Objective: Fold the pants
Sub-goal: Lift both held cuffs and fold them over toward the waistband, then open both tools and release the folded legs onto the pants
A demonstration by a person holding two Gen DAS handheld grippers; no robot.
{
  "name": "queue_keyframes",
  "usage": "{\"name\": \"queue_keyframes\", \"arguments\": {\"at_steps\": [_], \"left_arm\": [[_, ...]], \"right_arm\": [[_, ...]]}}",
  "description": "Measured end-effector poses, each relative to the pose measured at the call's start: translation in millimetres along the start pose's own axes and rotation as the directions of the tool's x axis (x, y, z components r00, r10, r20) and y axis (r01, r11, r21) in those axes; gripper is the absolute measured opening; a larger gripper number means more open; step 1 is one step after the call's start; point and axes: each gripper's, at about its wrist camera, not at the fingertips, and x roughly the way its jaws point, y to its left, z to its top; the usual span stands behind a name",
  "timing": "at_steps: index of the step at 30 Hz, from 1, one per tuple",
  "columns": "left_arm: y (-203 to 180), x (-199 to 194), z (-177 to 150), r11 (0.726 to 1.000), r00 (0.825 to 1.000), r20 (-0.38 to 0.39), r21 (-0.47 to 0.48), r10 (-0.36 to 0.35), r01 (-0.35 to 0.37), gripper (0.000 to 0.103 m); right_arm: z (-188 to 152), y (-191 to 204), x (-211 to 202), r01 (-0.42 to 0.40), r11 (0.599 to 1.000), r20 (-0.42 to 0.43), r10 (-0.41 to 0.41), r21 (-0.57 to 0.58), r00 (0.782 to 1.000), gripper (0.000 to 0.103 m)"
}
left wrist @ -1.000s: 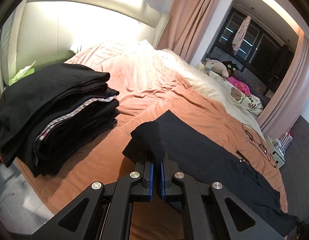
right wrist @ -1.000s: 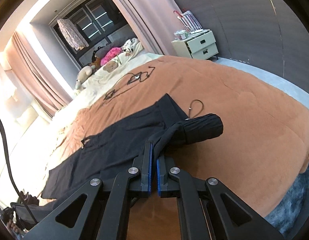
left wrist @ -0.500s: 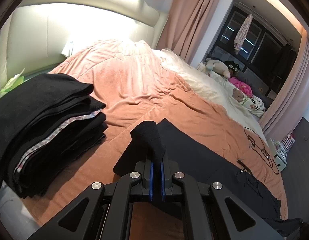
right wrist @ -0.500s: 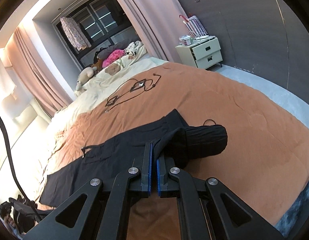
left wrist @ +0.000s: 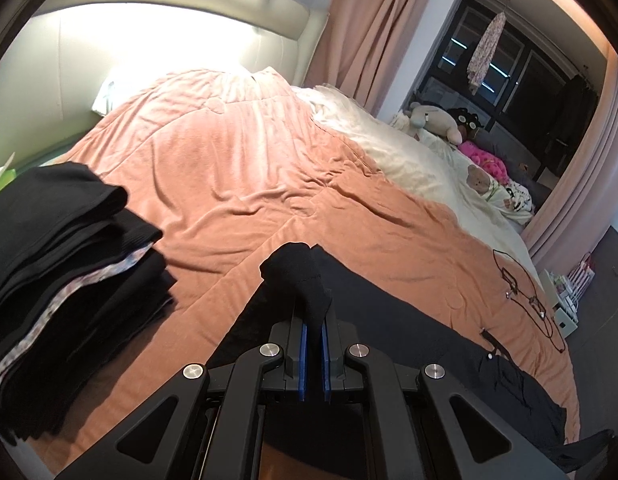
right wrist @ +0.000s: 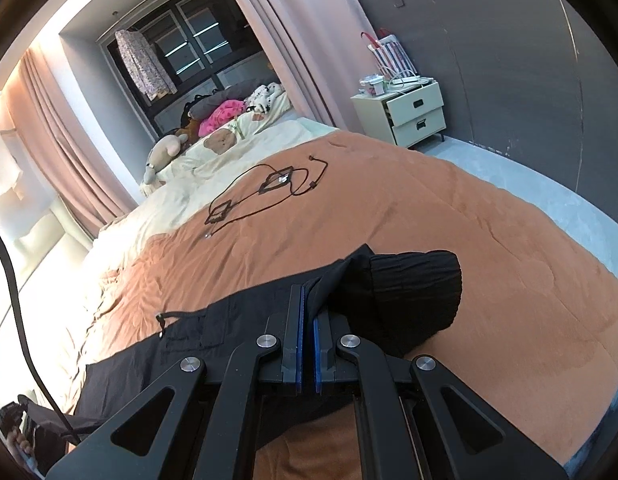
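Observation:
Black pants (left wrist: 409,320) lie stretched across the orange bedspread (left wrist: 249,184). My left gripper (left wrist: 314,316) is shut on a bunched leg cuff, which stands lifted above the blue pads. In the right wrist view the pants (right wrist: 197,340) run off to the left, with a drawstring and a pocket showing. My right gripper (right wrist: 307,300) is shut on the ribbed waistband end, which bulges out to the right of the fingers (right wrist: 295,320). Both pinched ends are raised off the bedspread (right wrist: 449,208).
A stack of folded black clothes (left wrist: 57,280) sits at the bed's left edge. Black cables (right wrist: 265,188) lie on the far part of the bed. Plush toys (left wrist: 433,120) and a cream sheet (left wrist: 409,160) are beyond. A white nightstand (right wrist: 409,116) stands by the grey wall.
Both grippers carried their pants ends further over the bed. The folded stack slid to the left in the left wrist view; the nightstand and cables drew nearer in the right wrist view.

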Motion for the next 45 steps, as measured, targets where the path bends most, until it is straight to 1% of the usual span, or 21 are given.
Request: {"name": "queue_keyframes", "arguments": {"at_steps": [8,12,18,26,30,34,35,36,37,38,39,40,41,42,43,45], "left_arm": [[-17.9,50.5,24.4,0.999,0.999,-0.038,0.020,0.030,-0.029,0.006],[-26.7,89.3,33.4,0.998,0.996,-0.073,0.020,0.053,-0.052,0.006],[-38.1,146.8,39.8,0.998,0.989,-0.128,0.024,0.068,-0.065,0.006],[-48.7,224.9,36.2,0.992,0.970,-0.209,0.046,0.127,-0.120,0.006],[-54.8,251.8,32.9,0.987,0.960,-0.233,0.076,0.157,-0.143,0.006],[-59.9,273.1,29.3,0.983,0.953,-0.251,0.104,0.172,-0.150,0.006],[-61.4,277.2,28.5,0.983,0.951,-0.259,0.115,0.171,-0.145,0.008],[-63.2,281.4,27.7,0.980,0.946,-0.268,0.130,0.184,-0.154,0.009],[-63.7,283.4,27.0,0.977,0.942,-0.274,0.138,0.194,-0.162,0.012],[-63.8,284.2,26.3,0.976,0.939,-0.280,0.144,0.201,-0.166,0.022],[-63.0,282.1,26.1,0.975,0.939,-0.276,0.149,0.203,-0.167,0.040],[-61.9,278.6,26.2,0.974,0.943,-0.263,0.152,0.206,-0.171,0.051],[-59.6,272.8,27.0,0.972,0.948,-0.239,0.153,0.210,-0.177,0.066],[-56.7,265.7,27.9,0.971,0.953,-0.212,0.153,0.215,-0.184,0.071],[-53.3,258.6,28.7,0.972,0.958,-0.196,0.152,0.210,-0.181,0.071],[-47.0,250.4,29.3,0.972,0.957,-0.200,0.150,0.210,-0.182,0.071]], "right_arm": [[23.3,19.4,40.2,0.043,0.999,-0.013,-0.043,-0.009,0.999,0.001],[32.0,27.9,67.8,0.072,0.997,-0.029,-0.073,-0.013,0.997,0.000],[44.2,42.3,116.4,0.137,0.990,-0.049,-0.138,-0.039,0.989,0.001],[55.0,50.6,185.2,0.201,0.978,-0.101,-0.207,-0.059,0.973,0.000],[57.4,50.1,213.7,0.227,0.972,-0.125,-0.233,-0.063,0.964,0.000],[60.4,52.6,232.4,0.252,0.964,-0.134,-0.261,-0.086,0.956,0.001],[60.4,53.0,237.3,0.264,0.960,-0.145,-0.275,-0.089,0.950,0.001],[60.9,54.2,241.3,0.277,0.956,-0.154,-0.289,-0.095,0.945,0.001],[61.5,55.8,244.1,0.290,0.951,-0.157,-0.304,-0.103,0.940,0.005],[62.3,58.0,245.9,0.289,0.951,-0.161,-0.304,-0.111,0.939,0.008],[62.6,59.8,246.0,0.288,0.950,-0.169,-0.305,-0.116,0.937,0.024],[62.4,61.7,244.2,0.270,0.956,-0.178,-0.287,-0.113,0.941,0.053],[62.8,60.7,241.1,0.252,0.962,-0.173,-0.268,-0.108,0.948,0.065],[63.5,60.8,235.0,0.241,0.965,-0.153,-0.255,-0.107,0.955,0.076],[62.4,62.5,227.8,0.239,0.964,-0.128,-0.253,-0.116,0.959,0.076],[59.0,64.6,218.8,0.223,0.965,-0.127,-0.241,-0.142,0.962,0.076]]}}
